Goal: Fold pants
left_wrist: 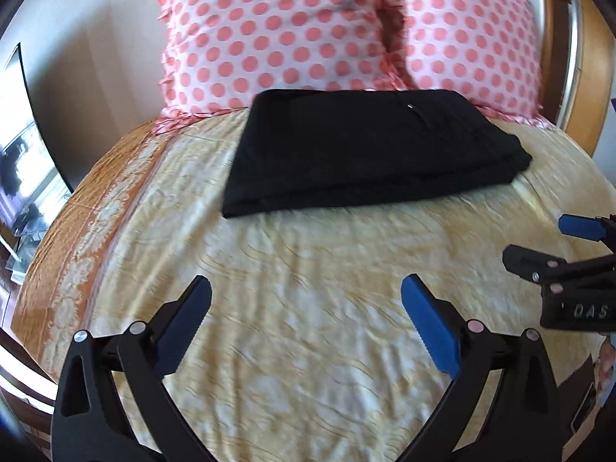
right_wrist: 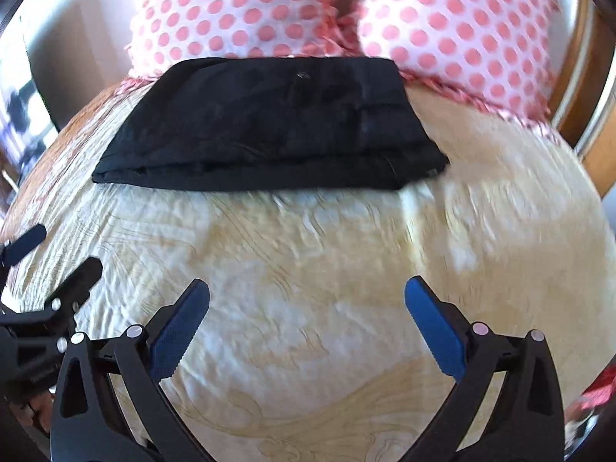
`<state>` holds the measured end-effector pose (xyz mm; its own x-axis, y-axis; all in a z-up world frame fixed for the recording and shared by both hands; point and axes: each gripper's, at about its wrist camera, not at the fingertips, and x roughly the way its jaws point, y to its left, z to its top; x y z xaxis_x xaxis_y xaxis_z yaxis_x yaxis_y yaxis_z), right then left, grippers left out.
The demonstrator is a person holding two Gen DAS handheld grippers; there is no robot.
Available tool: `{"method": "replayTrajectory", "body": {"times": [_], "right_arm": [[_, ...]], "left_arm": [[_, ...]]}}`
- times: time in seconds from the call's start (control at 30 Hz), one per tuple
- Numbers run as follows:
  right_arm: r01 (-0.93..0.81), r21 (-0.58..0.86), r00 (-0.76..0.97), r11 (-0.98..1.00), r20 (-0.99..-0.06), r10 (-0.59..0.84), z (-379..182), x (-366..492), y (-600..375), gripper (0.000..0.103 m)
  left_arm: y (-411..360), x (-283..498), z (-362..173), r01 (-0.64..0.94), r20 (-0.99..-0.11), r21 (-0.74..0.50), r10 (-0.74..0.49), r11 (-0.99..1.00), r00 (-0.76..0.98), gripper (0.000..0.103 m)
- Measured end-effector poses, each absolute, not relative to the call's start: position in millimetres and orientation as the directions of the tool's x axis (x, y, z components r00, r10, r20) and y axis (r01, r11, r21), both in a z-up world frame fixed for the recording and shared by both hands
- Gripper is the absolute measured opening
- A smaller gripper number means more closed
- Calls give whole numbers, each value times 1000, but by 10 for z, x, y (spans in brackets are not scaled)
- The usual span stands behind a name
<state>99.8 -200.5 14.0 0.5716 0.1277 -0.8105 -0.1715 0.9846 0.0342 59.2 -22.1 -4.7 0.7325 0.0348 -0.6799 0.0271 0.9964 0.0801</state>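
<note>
Left wrist view: black pants [left_wrist: 369, 150] are seen folded into a compact rectangle, laid flat on the yellow patterned bedspread [left_wrist: 308, 308] toward the far side of the bed. Far edge of the pants lies against the base of two pink polka-dot pillows [left_wrist: 277, 34]. A small metallic fastener is noted on the top layer, approx. mid-right. Stacked fold edges are visible along the near and right sides.

Left gripper [left_wrist: 306, 292] is held over bare bedspread, near side, well apart from the pants; blue-padded fingers are spread wide, nothing between them. Released.

Right gripper [left_wrist: 539, 242] is seen at the right edge of this view, also over the bedspread, apart from the pants.

Right wrist view: right gripper [right_wrist: 307, 292] is confirmed w/ fingers spread wide, nothing held. Released. Pants [right_wrist: 269, 127] lie beyond it, far centre, layered edges facing near. Left gripper [right_wrist: 61, 250] is seen at the left edge, fingers parted.

An orange border strip of the bedspread is noted at far left. Wooden headboard [left_wrist: 593, 88] is seen at far right, behind the pillows. Some motion blur in both views; fine fabric detail can't be told.
</note>
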Motion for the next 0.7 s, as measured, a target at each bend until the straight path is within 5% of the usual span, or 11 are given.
{"method": "replayTrajectory", "body": {"times": [0.7], "right_arm": [[-157,39,691,987,-709,138,-125,662,-2071,102]], "left_arm": [[43,430,-351,-16,-675,4,14,1000,738,101]]}}
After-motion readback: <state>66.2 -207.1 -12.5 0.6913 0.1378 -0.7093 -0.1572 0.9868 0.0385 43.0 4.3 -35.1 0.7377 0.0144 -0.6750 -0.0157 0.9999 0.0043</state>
